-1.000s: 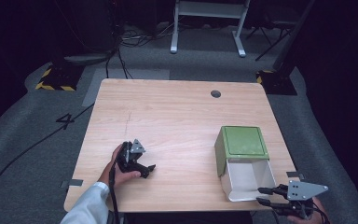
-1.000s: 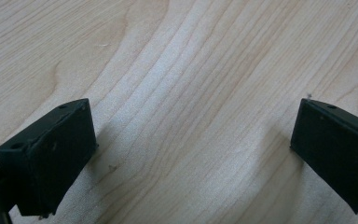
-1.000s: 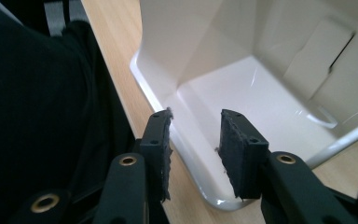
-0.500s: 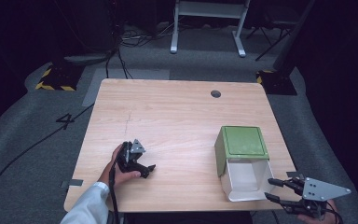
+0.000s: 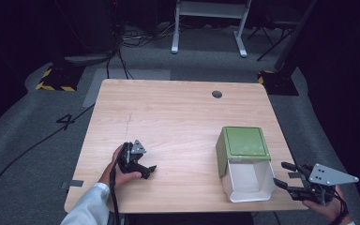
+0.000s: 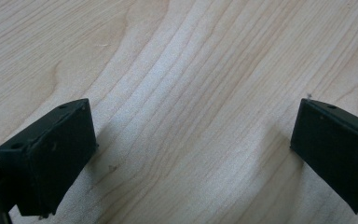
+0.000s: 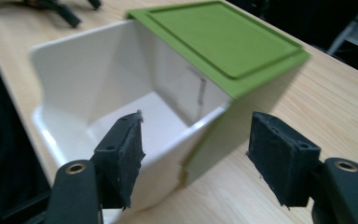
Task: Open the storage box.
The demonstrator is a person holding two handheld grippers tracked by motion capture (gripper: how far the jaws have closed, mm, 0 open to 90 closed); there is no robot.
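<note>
A white bin (image 5: 246, 182) with a green hinged lid (image 5: 246, 140) lies on the wooden table (image 5: 178, 117) near its front right corner, its opening facing the front edge. My right gripper (image 5: 281, 173) hovers just right of the bin's mouth, open and holding nothing. In the right gripper view, the right gripper (image 7: 196, 126) has the bin (image 7: 98, 70) and its lid (image 7: 219, 32) close ahead, and the bin's near corner sits in line with the gap. My left gripper (image 5: 146, 169) rests on the table at front left, and in its own view the left gripper (image 6: 193, 116) is open over bare wood.
A round cable hole (image 5: 217, 94) sits near the table's far edge. Beyond the table, the floor holds cables, a yellow-black striped block (image 5: 56, 79) and white stand legs (image 5: 208, 28). The table's front edge runs just below both hands.
My right gripper has shifted to the right and slightly away from the front edge, staying open. The left gripper and the bin have not moved.
</note>
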